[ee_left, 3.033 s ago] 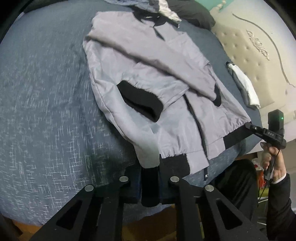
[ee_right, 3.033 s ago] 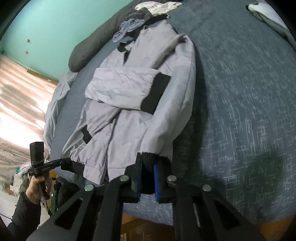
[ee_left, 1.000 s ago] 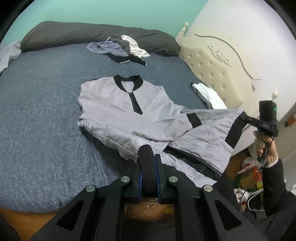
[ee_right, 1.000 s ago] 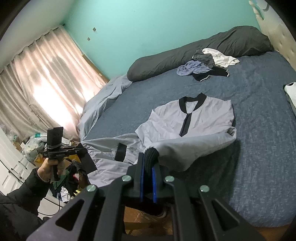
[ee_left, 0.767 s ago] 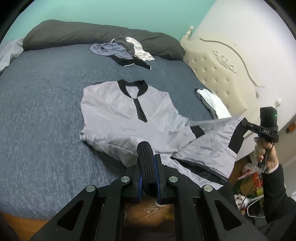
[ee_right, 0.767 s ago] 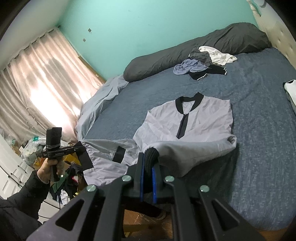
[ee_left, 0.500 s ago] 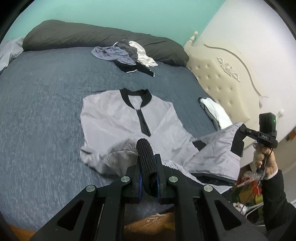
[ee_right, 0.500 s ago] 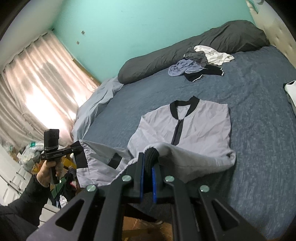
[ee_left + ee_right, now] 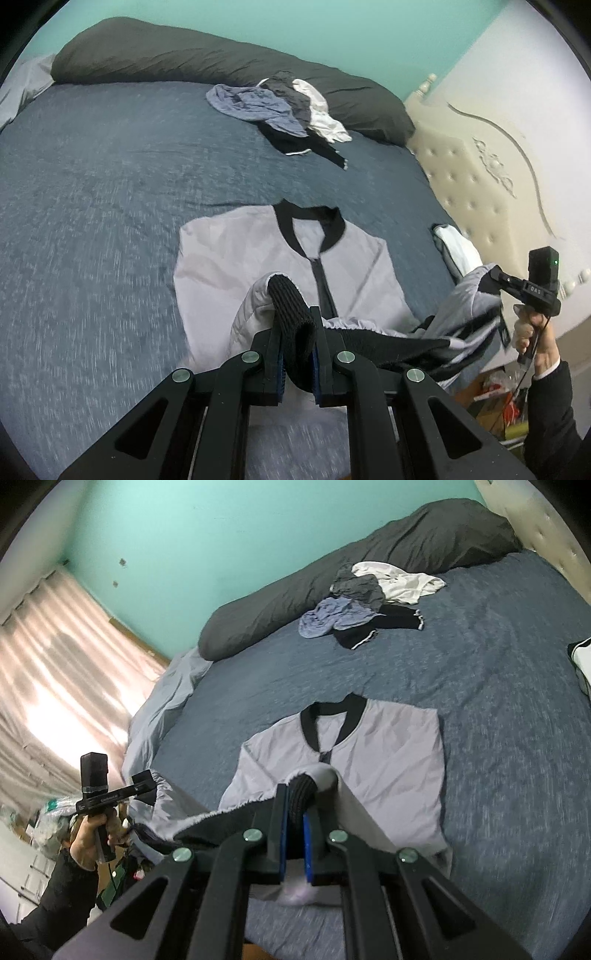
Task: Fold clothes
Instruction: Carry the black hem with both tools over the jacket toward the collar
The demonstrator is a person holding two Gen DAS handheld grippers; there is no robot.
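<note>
A grey jacket (image 9: 240, 258) with a black collar (image 9: 310, 218) lies front up on the dark blue bed (image 9: 92, 184). Its lower half is lifted and hangs between the two grippers above the chest. My left gripper (image 9: 297, 354) is shut on the black ribbed hem (image 9: 286, 299). In the right wrist view my right gripper (image 9: 294, 812) is shut on the other end of that hem (image 9: 303, 784), above the jacket (image 9: 388, 757). Each gripper also shows in the other's view, held by a hand: the right gripper (image 9: 495, 275) and the left gripper (image 9: 142, 779).
A pile of loose clothes (image 9: 273, 107) lies near the long dark pillow (image 9: 184, 55) at the far side. A folded white and grey garment (image 9: 452, 247) sits by the cream headboard (image 9: 480, 177). Curtains (image 9: 55, 664) and floor clutter (image 9: 51, 823) lie beyond the bed's left edge.
Both grippers have raised the hem and carried it forward over the jacket toward the collar. The lower half has come off the bed's near edge and now hangs over the chest.
</note>
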